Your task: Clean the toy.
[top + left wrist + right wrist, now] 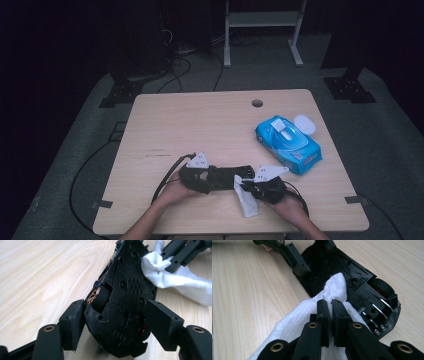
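Observation:
A black toy car (pixel 227 176) lies near the table's front edge with its underside (pixel 127 287) turned up and tilted. My left gripper (pixel 115 311) is shut on it, one pad against each flank of the body. A copper-hubbed wheel (pixel 96 296) sits just beyond the left pad. My right gripper (pixel 331 302) is shut on a crumpled white wipe (pixel 299 317), whose bunched tip presses on the car's underside (pixel 362 287). In the high view the right gripper (pixel 245 185) meets the car from the right, and the wipe (pixel 247 204) hangs toward the table's front edge.
A blue pack of wet wipes (pixel 287 145) lies at the right of the wooden table (pixel 200 125), its white lid (pixel 304 123) open. A cable hole (pixel 257 103) is near the far edge. Cables trail off the left side.

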The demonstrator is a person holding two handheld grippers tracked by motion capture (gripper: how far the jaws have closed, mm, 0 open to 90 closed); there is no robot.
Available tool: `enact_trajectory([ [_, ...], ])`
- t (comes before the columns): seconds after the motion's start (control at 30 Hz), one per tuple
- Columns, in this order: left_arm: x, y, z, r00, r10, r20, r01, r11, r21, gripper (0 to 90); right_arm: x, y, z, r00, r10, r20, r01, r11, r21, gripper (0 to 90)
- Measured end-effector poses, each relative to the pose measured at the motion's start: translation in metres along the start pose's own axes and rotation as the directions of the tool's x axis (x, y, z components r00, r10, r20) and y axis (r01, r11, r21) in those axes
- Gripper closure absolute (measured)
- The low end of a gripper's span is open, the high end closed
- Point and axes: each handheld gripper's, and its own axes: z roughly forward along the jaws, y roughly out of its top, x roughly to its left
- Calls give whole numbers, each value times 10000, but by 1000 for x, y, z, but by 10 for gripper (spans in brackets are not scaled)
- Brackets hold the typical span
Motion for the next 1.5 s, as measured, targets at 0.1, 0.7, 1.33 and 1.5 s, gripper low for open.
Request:
enact_trajectory([
  [0.1, -3, 0, -6, 9999, 117, -88, -121, 9990, -437, 427, -1, -2, -1, 9999, 75, 91, -76, 9999, 140, 851],
  [0.7, -15, -1, 2, 9946, 1011, 222, -1004, 9946, -270, 522, -3, -9, 1, 9997, 202, 97, -208, 9974, 683, 850],
  [1.33, -20, -3, 0, 9894, 1435, -216, -1446, 9873, -661, 658, 11, 64, 24, 9978, 390, -538, -416, 9979, -488, 847],
  [1.5, -17, -8, -5, 9928, 1104, -464, -1136, 9907, -744, 667, 4, 63, 22, 9994, 341, 61, -338, 9984, -447, 847],
])
